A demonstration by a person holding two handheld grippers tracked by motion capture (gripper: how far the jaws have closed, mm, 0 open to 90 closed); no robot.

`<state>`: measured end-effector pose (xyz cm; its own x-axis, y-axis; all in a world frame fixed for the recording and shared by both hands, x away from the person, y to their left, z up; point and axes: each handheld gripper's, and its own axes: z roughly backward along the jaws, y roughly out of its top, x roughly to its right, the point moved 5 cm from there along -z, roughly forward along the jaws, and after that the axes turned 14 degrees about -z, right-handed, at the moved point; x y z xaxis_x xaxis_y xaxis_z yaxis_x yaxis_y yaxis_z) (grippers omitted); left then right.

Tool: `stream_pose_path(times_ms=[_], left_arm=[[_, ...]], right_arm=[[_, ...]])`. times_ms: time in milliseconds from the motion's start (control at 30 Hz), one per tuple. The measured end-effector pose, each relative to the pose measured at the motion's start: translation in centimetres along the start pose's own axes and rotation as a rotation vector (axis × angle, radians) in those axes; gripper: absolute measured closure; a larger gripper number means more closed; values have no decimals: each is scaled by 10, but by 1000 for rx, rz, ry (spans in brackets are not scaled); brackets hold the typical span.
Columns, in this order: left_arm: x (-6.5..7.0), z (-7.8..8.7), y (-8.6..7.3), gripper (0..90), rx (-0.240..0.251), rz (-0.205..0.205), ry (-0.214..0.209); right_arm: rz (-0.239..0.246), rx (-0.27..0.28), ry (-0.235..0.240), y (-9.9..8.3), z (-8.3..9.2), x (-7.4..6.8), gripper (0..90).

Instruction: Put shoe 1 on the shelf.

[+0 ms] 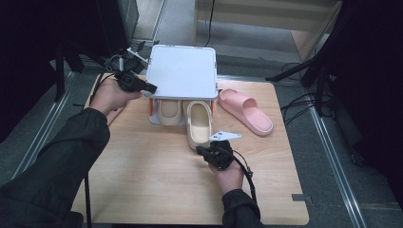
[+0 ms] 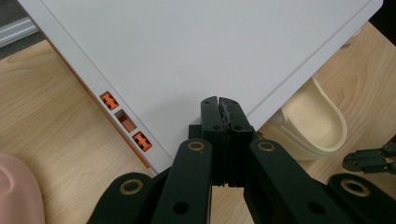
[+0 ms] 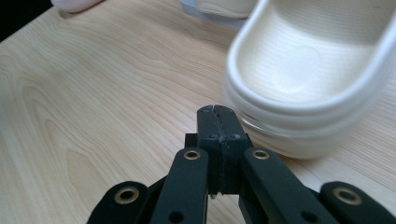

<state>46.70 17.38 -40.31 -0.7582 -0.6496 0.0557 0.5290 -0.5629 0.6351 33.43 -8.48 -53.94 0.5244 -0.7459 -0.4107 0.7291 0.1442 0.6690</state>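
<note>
The cream slipper (image 1: 198, 124) lies on the wooden bench (image 1: 142, 180) with its toe tucked under the front edge of a low white rack (image 1: 181, 71) and its heel sticking out toward the person. A second cream slipper (image 1: 169, 111) sits just beside it, further in under the rack's flat top, and a pink slipper (image 1: 245, 110) rests on the bench off to the right of the rack, apart from both. The right tool (image 1: 208, 151) is held low just behind the heel of the protruding cream slipper (image 3: 317, 79); in the right gripper view its two black jaws are pressed together with nothing between them, the tips close to the slipper's rounded heel rim, though I cannot tell whether they touch it. The left tool (image 1: 151, 87) is up at the rack's left front corner, and in the left gripper view its jaws are likewise pressed together and empty, lying over the white top (image 2: 196, 51) near its edge, with small orange clips (image 2: 125, 120) visible along the rack's side.
</note>
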Motion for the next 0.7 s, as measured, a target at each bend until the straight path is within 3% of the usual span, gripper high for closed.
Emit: stream_pose_path(times_ms=[233,467,500,700], left_arm=[[0,0,0,894,-1,-7,5],[-1,0,0,894,1,-12,-3],[-1,0,0,893,1,-12,-2],[-1,0,0,893,3,-13,-4]], right_arm=[[-15,-1,-6,6,0,13,900],[-13,-7,3,22,-11,22,900],[-40,0,9,31,-16,27,900],[-96,29,20,50,-30,39,900]])
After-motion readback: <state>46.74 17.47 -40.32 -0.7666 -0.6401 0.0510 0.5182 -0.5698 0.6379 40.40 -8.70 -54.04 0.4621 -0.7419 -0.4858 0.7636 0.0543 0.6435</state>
